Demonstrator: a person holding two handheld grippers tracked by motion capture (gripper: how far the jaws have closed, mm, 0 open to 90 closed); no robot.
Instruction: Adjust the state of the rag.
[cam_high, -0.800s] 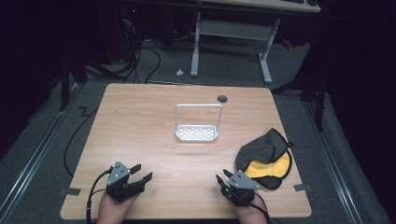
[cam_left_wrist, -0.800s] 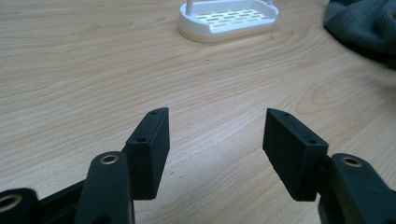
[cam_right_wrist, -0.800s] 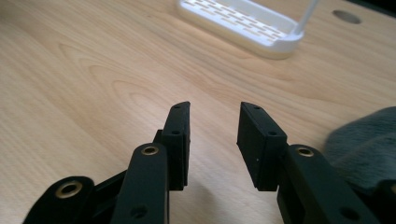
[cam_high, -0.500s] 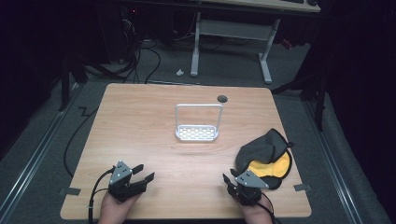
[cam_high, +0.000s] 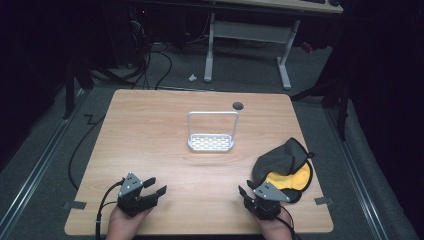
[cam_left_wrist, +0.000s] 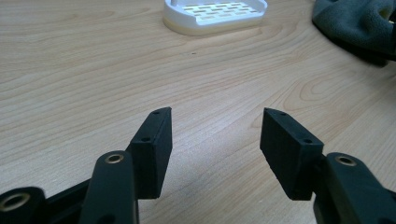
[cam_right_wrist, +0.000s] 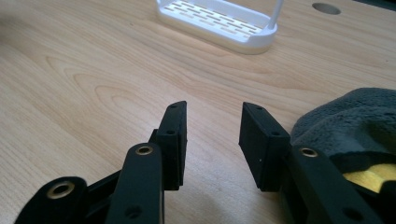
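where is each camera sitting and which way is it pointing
High view: fixed above the person's side, looking forward and down on the wooden table; both hands show, with the left tool and right tool.
Left tool view: rides on the left tool, looking low across the table between its open jaws toward the white rack.
Right tool view: rides on the right tool, jaws open, beside the grey and yellow cloth.
All three views share the rack and cloth.

cloth (cam_left_wrist: 359, 23): cut by right edge | rack (cam_left_wrist: 215, 15): handle cropped at top
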